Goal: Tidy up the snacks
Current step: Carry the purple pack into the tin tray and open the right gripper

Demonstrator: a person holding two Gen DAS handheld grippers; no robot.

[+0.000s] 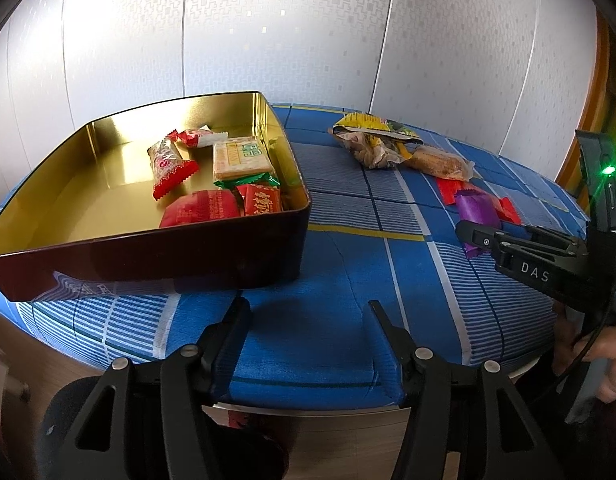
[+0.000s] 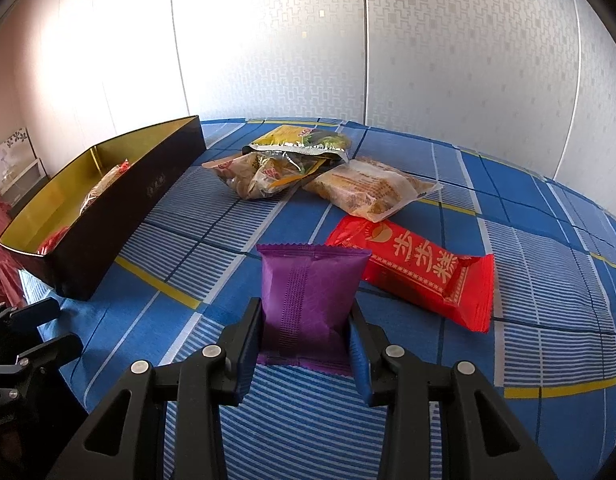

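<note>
The right gripper [image 2: 306, 344] has its fingers [image 2: 248, 336] pressed on both sides of the purple snack packet [image 2: 311, 292], near its lower seal, low over the blue checked counter [image 2: 547, 300]. The packet looks light and soft, its foil probably slippery, so a hold across the padded middle seems safer than the thin crimped edge. The left gripper [image 1: 306, 312] stands half open, holding nothing, just before the tin box [image 1: 148, 256] where other snacks already lie

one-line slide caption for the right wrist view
Right tool shut on a purple snack packet over the blue checked cloth, red packet beside it.
</note>
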